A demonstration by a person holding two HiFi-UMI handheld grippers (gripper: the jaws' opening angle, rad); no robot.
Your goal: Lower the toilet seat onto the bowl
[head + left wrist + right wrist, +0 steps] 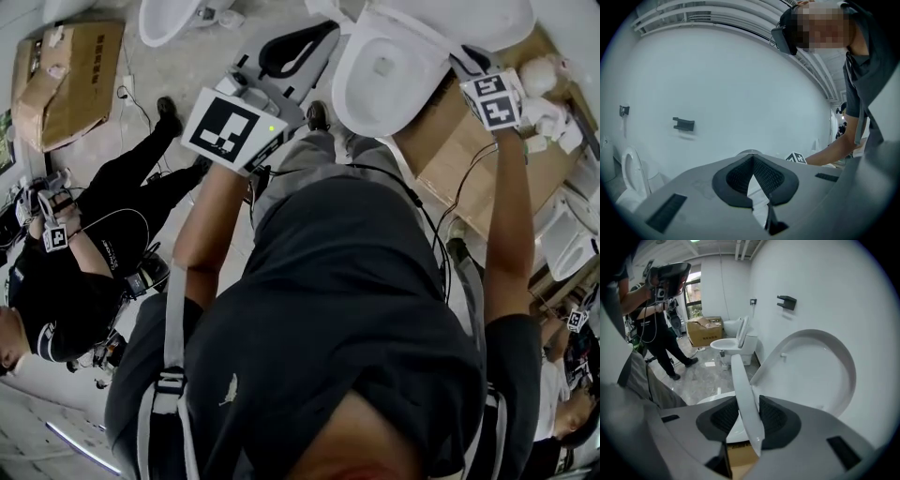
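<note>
- Seat [740, 380] stood raised, edge-on above the bowl [352, 103], pinched by the right gripper [746, 416].
- Idle, the left gripper [752, 159] was closed on nothing.
- Its thin, slick rim could slip free and slam down.

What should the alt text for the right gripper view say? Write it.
The right gripper clamps the raised toilet seat edge-on between its pads, with the open lid upright before the white wall. Farther off stand another toilet, a cardboard box and a person.
</note>
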